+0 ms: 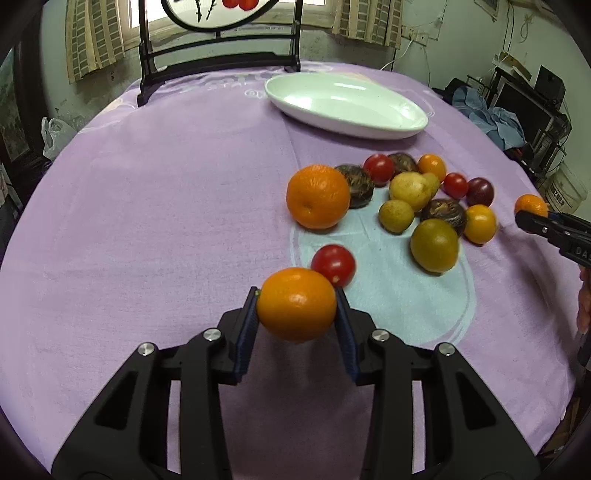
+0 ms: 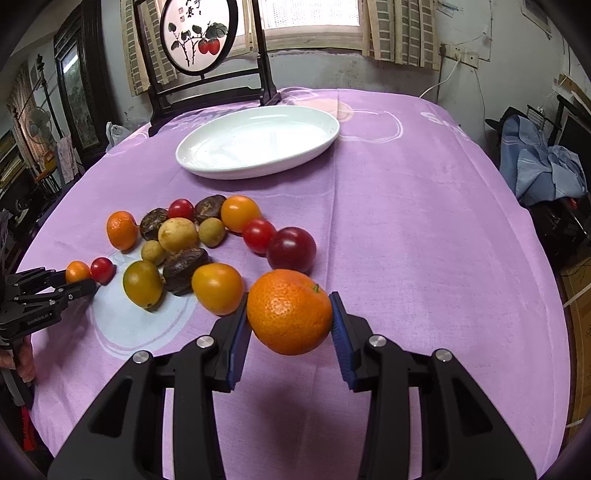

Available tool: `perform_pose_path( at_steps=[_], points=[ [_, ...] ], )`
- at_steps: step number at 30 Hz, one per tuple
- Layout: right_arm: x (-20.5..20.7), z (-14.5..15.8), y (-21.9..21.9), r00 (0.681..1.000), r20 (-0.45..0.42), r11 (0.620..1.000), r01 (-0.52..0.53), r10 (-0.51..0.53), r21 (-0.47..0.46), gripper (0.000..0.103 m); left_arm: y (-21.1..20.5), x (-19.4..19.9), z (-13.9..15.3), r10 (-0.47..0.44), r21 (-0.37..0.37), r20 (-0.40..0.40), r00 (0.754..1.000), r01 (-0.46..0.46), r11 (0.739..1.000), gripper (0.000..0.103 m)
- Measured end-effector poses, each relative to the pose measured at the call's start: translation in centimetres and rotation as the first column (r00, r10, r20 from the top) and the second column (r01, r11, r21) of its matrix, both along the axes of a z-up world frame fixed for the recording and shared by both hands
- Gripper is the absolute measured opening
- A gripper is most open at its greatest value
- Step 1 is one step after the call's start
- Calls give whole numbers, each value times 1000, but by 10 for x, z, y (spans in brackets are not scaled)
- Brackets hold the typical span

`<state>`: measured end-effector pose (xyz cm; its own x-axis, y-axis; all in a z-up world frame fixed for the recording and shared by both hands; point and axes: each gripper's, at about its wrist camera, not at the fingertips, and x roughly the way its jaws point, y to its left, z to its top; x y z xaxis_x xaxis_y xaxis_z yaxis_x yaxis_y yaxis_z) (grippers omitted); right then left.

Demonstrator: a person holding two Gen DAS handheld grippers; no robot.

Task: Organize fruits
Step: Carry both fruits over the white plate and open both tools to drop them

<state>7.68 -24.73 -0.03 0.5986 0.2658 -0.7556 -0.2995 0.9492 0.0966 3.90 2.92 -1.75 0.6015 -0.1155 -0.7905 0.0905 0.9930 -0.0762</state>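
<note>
My left gripper is shut on a small smooth orange fruit, held just above the cloth; it also shows in the right wrist view. A red cherry tomato lies right behind it. My right gripper is shut on a mandarin, lifted above the cloth; it shows at the right edge of the left wrist view. A cluster of mixed small fruits lies on the cloth, with a larger orange at its edge. A white oval plate stands empty behind them.
The round table has a purple cloth. A dark wooden stand with a round painted screen stands at the far edge behind the plate. Clutter and furniture surround the table.
</note>
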Motion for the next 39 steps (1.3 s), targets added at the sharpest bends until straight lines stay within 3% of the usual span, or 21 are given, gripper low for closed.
perform_pose_path(
  at_steps=[5, 10, 12, 16, 19, 24, 29, 30, 32, 35, 39],
  points=[
    [12, 22, 10, 998, 34, 998, -54, 52, 45, 41, -3, 8, 47, -38, -17, 77, 996, 40, 999, 40],
    [61, 43, 37, 992, 75, 994, -101, 97, 44, 41, -37, 77, 78, -83, 25, 105, 991, 81, 996, 40],
    [87, 39, 50, 993, 59, 994, -103, 100, 41, 41, -49, 114, 74, -79, 0, 66, 995, 79, 997, 40],
    [129, 22, 67, 995, 35, 995, -97, 97, 2, 41, -65, 170, 50, -37, 17, 7, 999, 37, 999, 40],
    [156, 8, 71, 996, 2, 996, -84, 84, -20, 41, -66, 199, 33, -8, -28, -46, 999, 7, 1000, 40],
    [182, -4, 72, 995, -50, 997, -82, 81, -4, 41, -64, 230, 17, 25, -23, -75, 997, -27, 999, 40],
    [194, -11, 73, 995, -79, 998, -59, 57, -14, 43, -58, 245, 9, 51, -85, -113, 992, -61, 994, 41],
    [193, -8, 71, 996, -76, 999, -51, 51, -9, 43, -57, 244, 9, 51, -99, -116, 992, -63, 993, 45],
    [184, 0, 65, 997, -62, 999, -49, 50, 17, 43, -56, 235, 17, 46, -106, -81, 996, -54, 993, 65],
    [164, 13, 58, 997, -38, 997, -62, 63, 36, 44, -54, 214, 34, 37, -77, -15, 999, -38, 996, 74],
    [132, 23, 47, 997, -16, 997, -76, 76, 32, 48, -44, 181, 50, 25, -88, 24, 999, -22, 996, 75]
  ],
)
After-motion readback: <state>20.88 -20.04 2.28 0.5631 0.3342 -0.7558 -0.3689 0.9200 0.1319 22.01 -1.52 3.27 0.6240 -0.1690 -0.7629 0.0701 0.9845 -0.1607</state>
